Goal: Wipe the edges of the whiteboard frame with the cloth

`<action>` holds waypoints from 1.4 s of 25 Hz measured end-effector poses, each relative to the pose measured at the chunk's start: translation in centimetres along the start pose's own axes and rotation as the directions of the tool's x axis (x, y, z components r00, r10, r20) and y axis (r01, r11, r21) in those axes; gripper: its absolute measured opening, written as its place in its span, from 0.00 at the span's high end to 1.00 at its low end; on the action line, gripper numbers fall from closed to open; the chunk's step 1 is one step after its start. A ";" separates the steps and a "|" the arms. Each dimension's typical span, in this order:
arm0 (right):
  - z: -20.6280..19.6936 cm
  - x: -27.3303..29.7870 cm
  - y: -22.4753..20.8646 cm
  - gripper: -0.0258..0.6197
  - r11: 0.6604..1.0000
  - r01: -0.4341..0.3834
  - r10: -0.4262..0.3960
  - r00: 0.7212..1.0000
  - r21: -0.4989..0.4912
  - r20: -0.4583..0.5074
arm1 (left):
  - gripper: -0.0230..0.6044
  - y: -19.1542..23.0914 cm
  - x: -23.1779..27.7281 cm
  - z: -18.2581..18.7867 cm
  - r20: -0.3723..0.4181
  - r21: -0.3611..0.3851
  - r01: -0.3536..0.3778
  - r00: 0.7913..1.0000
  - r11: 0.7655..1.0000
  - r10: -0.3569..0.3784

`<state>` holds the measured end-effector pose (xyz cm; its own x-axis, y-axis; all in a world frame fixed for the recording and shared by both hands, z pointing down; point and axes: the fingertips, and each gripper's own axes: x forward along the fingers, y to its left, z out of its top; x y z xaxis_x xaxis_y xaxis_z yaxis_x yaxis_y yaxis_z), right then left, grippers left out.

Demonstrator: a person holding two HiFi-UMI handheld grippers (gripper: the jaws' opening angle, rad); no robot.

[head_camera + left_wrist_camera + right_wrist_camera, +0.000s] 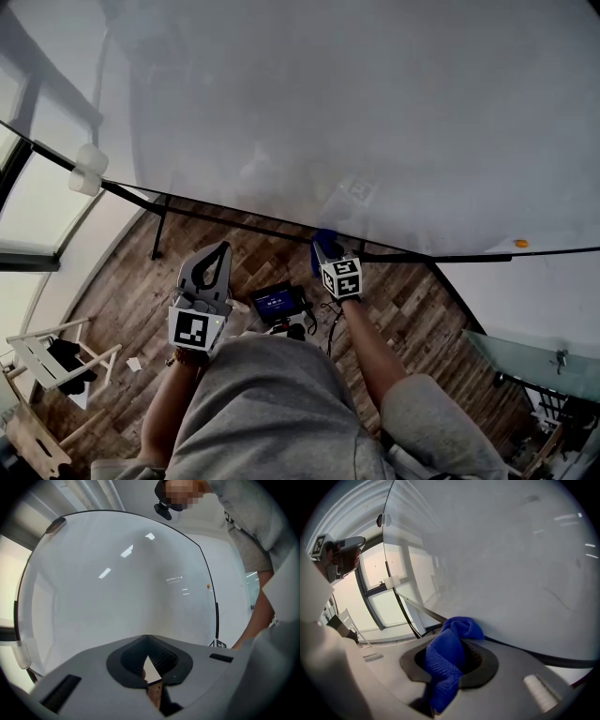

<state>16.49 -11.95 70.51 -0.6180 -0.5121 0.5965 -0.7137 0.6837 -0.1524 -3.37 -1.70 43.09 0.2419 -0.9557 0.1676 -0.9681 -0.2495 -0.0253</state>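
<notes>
The whiteboard point(356, 112) fills the upper head view, and its black frame point(234, 223) runs along the lower edge. My right gripper point(328, 251) is shut on a blue cloth point(325, 239), which is pressed against that lower frame edge. The right gripper view shows the cloth point(447, 658) bunched between the jaws of that gripper point(454, 637) and touching the frame point(525, 649). My left gripper point(223, 247) hangs below the frame, apart from it and to the left. Its jaws point(147, 641) are shut on nothing and face the board point(117, 573).
A white block point(86, 171) sits on the board's left corner and an orange dot point(521, 244) near the right. On the wooden floor are a stand leg point(159, 225), a device with a blue screen point(278, 302), a pale wooden rack point(47, 356) and a glass table point(534, 356).
</notes>
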 end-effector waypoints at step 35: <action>2.6 5.3 6.3 0.82 0.999 0.052 -0.052 0.999 0.014 -0.008 | 0.95 14.5 -3.9 -2.4 -0.056 0.058 -0.031 0.998 0.998 0.034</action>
<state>7.93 -11.71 70.65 -0.5774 -0.5431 0.6096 -0.7494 0.6489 -0.1317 -18.53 -1.25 44.43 0.2047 -0.9533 0.2220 -0.9696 -0.2285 -0.0873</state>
